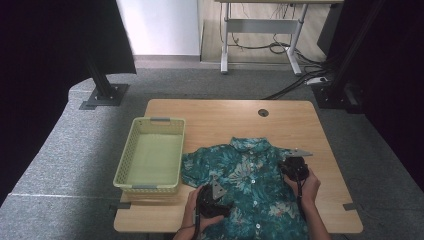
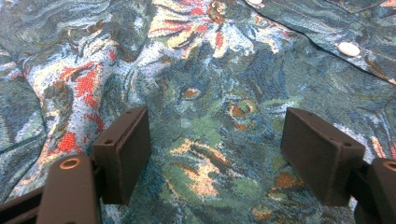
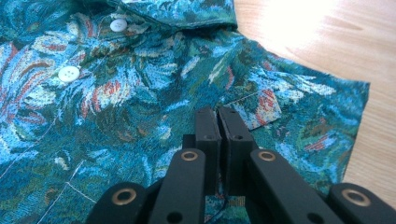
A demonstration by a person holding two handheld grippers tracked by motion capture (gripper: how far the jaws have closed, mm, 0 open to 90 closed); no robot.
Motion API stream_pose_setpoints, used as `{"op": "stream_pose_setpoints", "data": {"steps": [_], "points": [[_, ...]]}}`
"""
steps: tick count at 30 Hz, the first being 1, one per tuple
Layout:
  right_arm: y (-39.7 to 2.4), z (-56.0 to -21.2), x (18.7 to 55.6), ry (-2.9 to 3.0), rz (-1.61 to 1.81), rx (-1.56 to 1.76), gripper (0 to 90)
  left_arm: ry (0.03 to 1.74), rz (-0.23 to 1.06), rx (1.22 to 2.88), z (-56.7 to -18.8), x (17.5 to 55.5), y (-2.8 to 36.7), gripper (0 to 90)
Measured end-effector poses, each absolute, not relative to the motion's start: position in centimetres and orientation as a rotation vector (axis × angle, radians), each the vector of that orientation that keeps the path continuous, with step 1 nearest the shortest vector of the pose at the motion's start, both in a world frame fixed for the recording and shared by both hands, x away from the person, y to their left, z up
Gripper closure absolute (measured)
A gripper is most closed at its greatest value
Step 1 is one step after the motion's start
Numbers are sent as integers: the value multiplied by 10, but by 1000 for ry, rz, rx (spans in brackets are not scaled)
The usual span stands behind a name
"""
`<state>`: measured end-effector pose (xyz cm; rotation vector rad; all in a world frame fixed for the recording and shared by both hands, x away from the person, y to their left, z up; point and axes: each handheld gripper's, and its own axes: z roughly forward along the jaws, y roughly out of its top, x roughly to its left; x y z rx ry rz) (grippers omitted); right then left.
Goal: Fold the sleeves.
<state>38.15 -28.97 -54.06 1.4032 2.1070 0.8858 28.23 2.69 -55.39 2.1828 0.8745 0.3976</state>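
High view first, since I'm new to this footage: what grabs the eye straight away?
A teal floral shirt lies spread, buttoned, on the near half of the wooden table. An empty pale-green basket stands at its left. The left gripper hangs open over the cloth; the right gripper is shut above the shirt's sleeve side.

A woven cloth shirt [image 1: 250, 175] with glossy buttons lies on a smooth wooden tabletop [image 1: 225, 112] beside a plastic lattice basket [image 1: 150, 155].
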Motion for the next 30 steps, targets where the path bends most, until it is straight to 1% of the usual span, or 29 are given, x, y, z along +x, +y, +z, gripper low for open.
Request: {"op": "stream_pose_setpoints", "data": {"steps": [9, 14, 19, 23, 27, 30], "points": [[-288, -542, 381, 2102, 905, 1408, 839, 875, 398, 2183, -554, 282, 27, 240], [-285, -541, 380, 2132, 951, 1364, 710, 874, 398, 2183, -554, 282, 27, 240], [-285, -531, 374, 2137, 1021, 1349, 646, 874, 399, 2182, -554, 282, 27, 240], [-294, -524, 364, 2113, 1041, 1374, 558, 874, 398, 2182, -554, 282, 27, 240], [-303, -526, 351, 2150, 1054, 1389, 492, 874, 398, 2182, -554, 282, 27, 240], [-301, -531, 340, 2201, 1055, 1380, 456, 876, 399, 2182, -554, 282, 27, 240]]}}
